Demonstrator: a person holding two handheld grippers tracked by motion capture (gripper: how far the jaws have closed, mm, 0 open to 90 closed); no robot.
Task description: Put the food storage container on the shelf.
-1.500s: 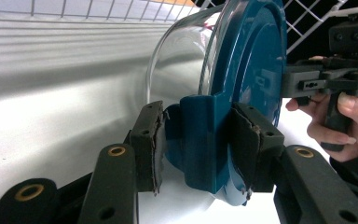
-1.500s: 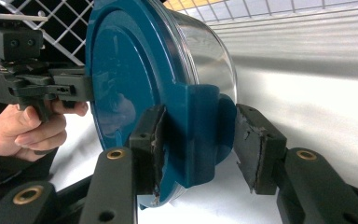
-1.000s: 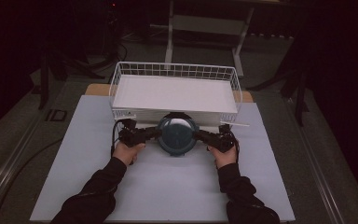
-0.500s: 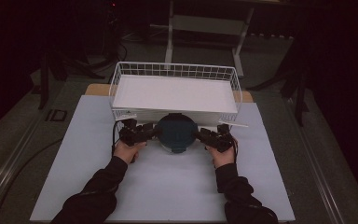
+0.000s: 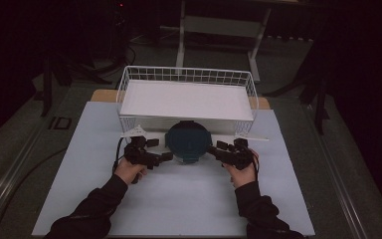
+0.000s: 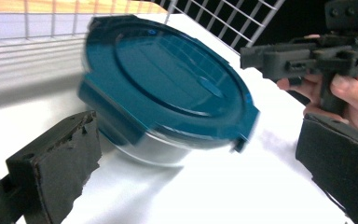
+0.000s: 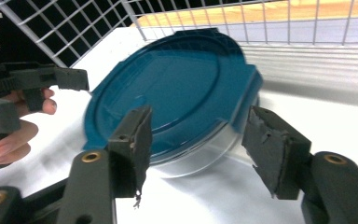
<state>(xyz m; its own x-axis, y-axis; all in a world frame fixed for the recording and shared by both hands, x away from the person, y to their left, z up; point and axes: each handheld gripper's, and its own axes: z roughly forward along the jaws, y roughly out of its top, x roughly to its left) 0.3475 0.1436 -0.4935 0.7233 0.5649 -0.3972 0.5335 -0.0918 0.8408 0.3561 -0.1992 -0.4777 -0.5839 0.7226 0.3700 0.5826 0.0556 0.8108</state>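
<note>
1. Since the earlier pictures both grippers have drawn back from the container's sides. A second ago each sat against the rim; now a gap shows on either flank in the high view. The container has stayed in front of the basket.
2. Left gripper (image 5: 165, 156): jaws stand wide apart, having just been opening. In the left gripper view the two black pads are far out at the picture's lower corners, and nothing is pressed between them. The container lies ahead of the pads, apart from both.
3. Right gripper (image 5: 214, 148): jaws apart, having just eased slightly closer. In the right gripper view one pad overlaps the lid's near edge in the picture and the other stands off to the side, beyond the lid's clip tab. No pad can be seen pressing on the container.
4. Container (image 5: 188, 141): a round clear tub with a dark teal lid (image 6: 168, 79), lid in place, side clips down. It appears tilted and motion-blurred in both gripper views. It rests on the white table sheet (image 5: 189, 199), between the two grippers and just in front of the basket's near wall.
5. Wire basket (image 5: 124, 82): white, rectangular, with a white liner inside, set at the far edge of the sheet.
6. The person's hands hold the gripper handles; dark sleeves enter from the bottom of the high view.
</note>
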